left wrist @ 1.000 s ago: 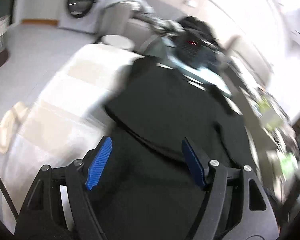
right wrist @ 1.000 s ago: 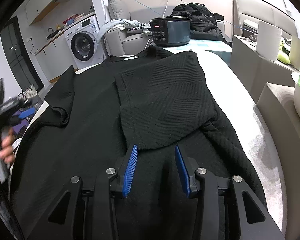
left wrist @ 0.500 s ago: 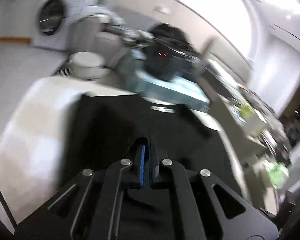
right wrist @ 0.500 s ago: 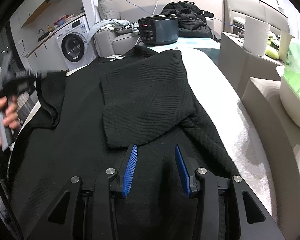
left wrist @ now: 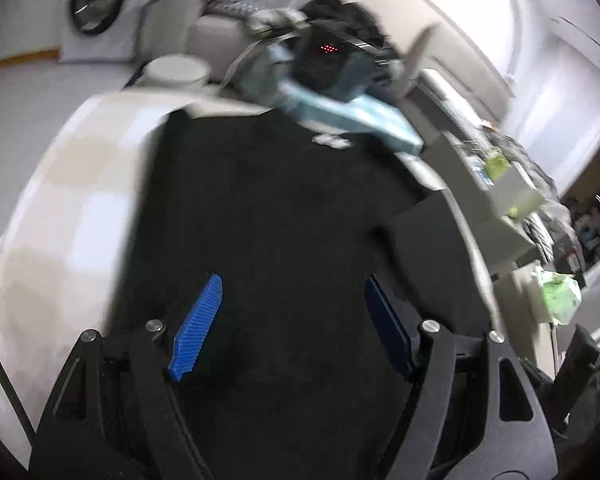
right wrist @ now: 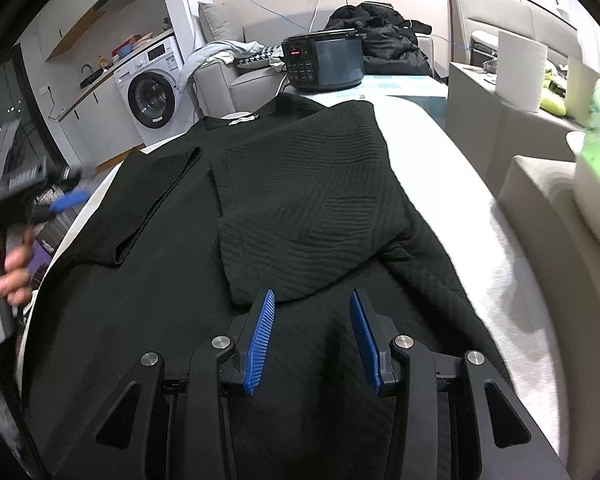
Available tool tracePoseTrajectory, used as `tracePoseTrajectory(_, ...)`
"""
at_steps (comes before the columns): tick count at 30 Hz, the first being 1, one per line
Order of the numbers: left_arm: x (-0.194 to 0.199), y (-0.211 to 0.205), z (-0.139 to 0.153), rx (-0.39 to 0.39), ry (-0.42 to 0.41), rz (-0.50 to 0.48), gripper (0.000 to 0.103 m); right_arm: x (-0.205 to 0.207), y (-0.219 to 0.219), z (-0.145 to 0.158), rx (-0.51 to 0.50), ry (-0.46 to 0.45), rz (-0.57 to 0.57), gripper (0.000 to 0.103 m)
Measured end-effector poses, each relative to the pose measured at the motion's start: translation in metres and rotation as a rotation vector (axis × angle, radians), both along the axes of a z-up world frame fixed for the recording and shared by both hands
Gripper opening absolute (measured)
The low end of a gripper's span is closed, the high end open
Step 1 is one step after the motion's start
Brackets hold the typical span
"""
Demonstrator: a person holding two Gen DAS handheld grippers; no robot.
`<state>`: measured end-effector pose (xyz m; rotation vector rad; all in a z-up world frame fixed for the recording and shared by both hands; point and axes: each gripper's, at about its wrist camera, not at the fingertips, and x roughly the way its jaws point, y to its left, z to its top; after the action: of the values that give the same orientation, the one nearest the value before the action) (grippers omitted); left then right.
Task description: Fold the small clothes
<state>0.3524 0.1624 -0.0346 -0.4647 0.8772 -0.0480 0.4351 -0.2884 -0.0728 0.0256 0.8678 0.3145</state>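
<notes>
A black knit sweater point(right wrist: 300, 200) lies flat on the white-covered table point(right wrist: 460, 184), collar at the far end. Its right sleeve point(right wrist: 312, 240) is folded across the body, and the left sleeve point(right wrist: 160, 200) lies folded inward beside it. My right gripper point(right wrist: 312, 293) hovers open over the hem, just short of the right cuff, with nothing pinched. In the left wrist view, which is blurred, my left gripper point(left wrist: 293, 278) is above the sweater point(left wrist: 280, 220); its jaws are opening and hold nothing. The right wrist view shows the left gripper point(right wrist: 60, 196) at the table's left edge, held by a hand point(right wrist: 8, 272).
A black cooker point(right wrist: 322, 62) stands on the table's far end behind the collar. A washing machine point(right wrist: 152, 96) and a sofa with a dark coat point(right wrist: 376, 36) lie beyond. To the right are a paper roll point(right wrist: 520, 72) and a white tub point(right wrist: 596, 208).
The left gripper shut on the left sleeve, carried it inward over the sweater's body and let go; its jaws now stand apart. The right gripper has stayed in place.
</notes>
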Motion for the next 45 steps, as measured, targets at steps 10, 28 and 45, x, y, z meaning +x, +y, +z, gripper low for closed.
tracePoseTrajectory(10, -0.053, 0.047, -0.062, -0.314, 0.075, 0.093, 0.064, 0.004, -0.001, -0.004, 0.075, 0.04, -0.004, 0.04)
tracePoseTrajectory(28, -0.042, 0.04, -0.052, -0.138, 0.048, 0.147, 0.005, 0.009, 0.0, -0.005, 0.074, 0.048, 0.004, 0.041)
tracePoseTrajectory(45, -0.052, 0.023, -0.068, -0.279, 0.102, 0.046, 0.025, 0.038, -0.005, -0.024, 0.339, 0.172, -0.035, 0.036)
